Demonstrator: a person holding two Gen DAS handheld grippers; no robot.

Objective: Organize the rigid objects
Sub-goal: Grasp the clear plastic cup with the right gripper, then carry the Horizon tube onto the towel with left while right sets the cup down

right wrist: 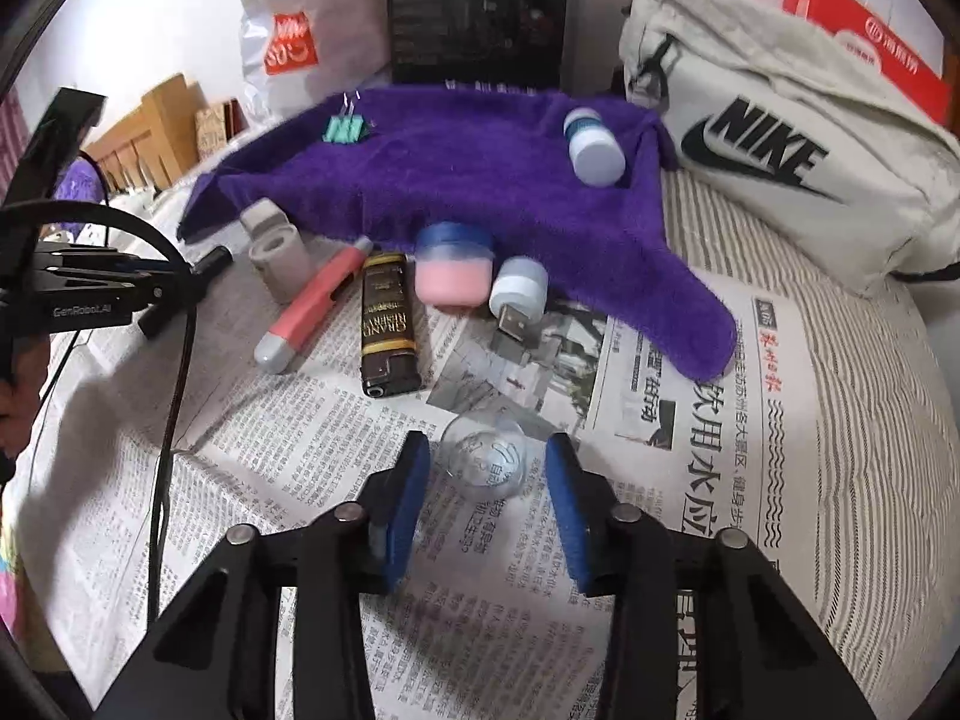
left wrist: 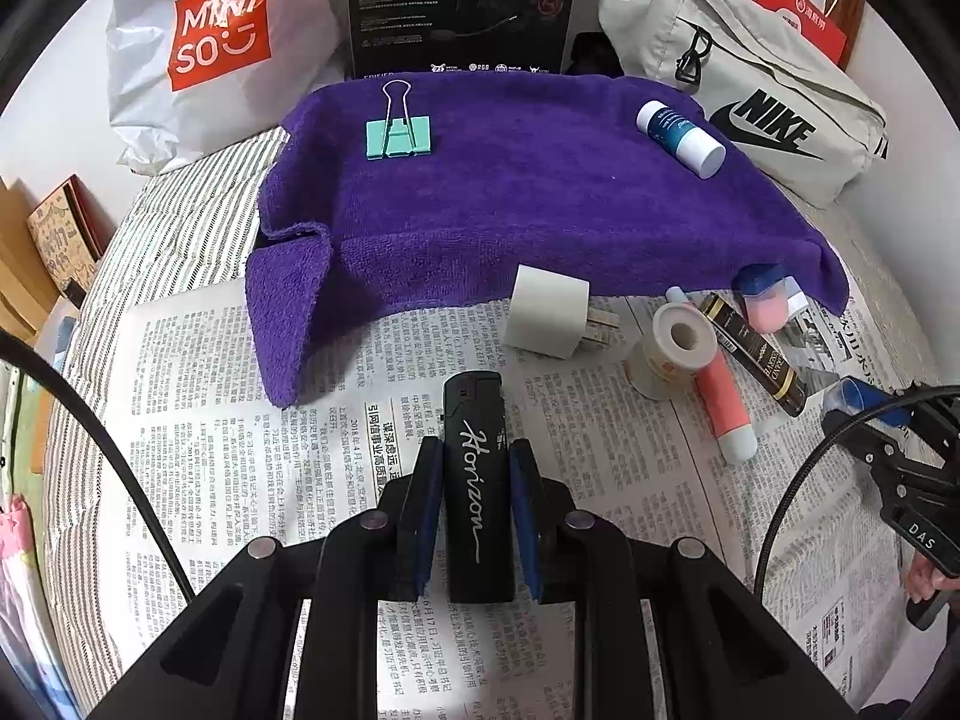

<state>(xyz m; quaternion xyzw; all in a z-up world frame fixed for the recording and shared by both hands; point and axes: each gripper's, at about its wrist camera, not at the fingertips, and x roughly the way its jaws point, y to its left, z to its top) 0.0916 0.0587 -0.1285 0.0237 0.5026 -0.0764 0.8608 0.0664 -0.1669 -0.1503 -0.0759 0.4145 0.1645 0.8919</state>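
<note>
My left gripper (left wrist: 477,456) is shut on a black "Horizon" lighter (left wrist: 477,480), held above the newspaper. A purple towel (left wrist: 510,198) carries a teal binder clip (left wrist: 399,135) and a blue-white bottle (left wrist: 681,138). My right gripper (right wrist: 486,456) is open around a small clear plastic cup (right wrist: 486,459) on the newspaper. Ahead of it lie a brown lighter (right wrist: 387,324), a pink pen-like stick (right wrist: 306,312), a pink jar with blue lid (right wrist: 453,267), a USB plug (right wrist: 516,297) and a grey tape roll (right wrist: 279,258). A white charger plug (left wrist: 549,312) lies at the towel's front edge.
A Nike bag (left wrist: 750,78) sits back right, a Miniso bag (left wrist: 210,48) back left, a black box (left wrist: 462,0) between them. Newspaper (left wrist: 240,420) covers a striped sheet. The left gripper's body (right wrist: 90,288) shows at the left of the right wrist view.
</note>
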